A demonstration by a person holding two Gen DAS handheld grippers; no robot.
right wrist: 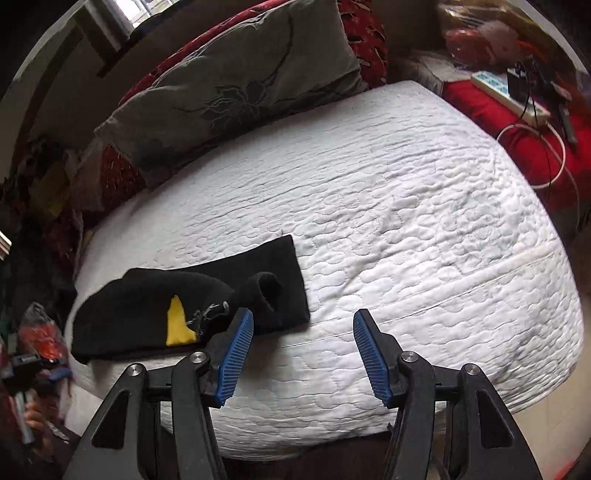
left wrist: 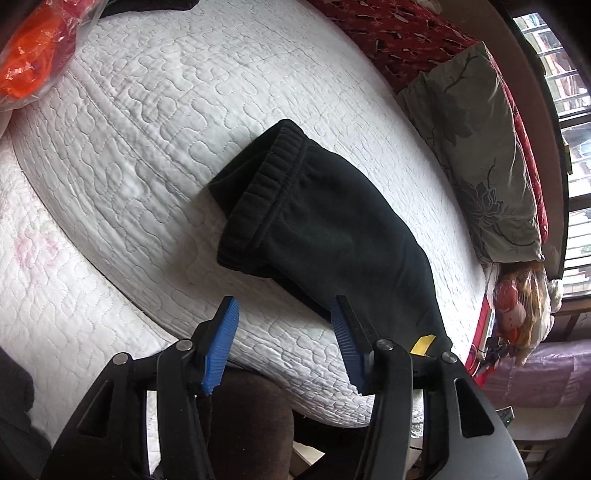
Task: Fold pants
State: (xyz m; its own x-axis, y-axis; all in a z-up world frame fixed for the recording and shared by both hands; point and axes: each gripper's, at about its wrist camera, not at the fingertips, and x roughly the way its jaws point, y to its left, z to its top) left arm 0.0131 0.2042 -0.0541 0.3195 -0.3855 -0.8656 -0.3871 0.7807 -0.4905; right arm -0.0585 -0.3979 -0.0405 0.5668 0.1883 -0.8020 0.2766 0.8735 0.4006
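Observation:
Black pants [left wrist: 332, 218] lie folded in a bundle on the white quilted bed [left wrist: 155, 122]. Their ribbed end points up-left in the left wrist view, and a yellow patch [left wrist: 424, 343] shows near my right blue pad. My left gripper [left wrist: 286, 343] is open above the bed's near edge, nothing between its pads; its right finger overlaps the pants' lower edge. In the right wrist view the pants [right wrist: 184, 306] lie at lower left with the yellow patch [right wrist: 179, 325] and a drawstring showing. My right gripper [right wrist: 304, 354] is open and empty, just right of the bundle.
A grey flowered pillow [right wrist: 236, 81] and red patterned bedding [left wrist: 406, 33] line the far side of the bed [right wrist: 406, 221]. An orange item in a plastic bag [left wrist: 33, 55] lies at one corner. A power strip with cables [right wrist: 513, 96] rests on a red cloth. Windows [left wrist: 569, 122] stand beyond.

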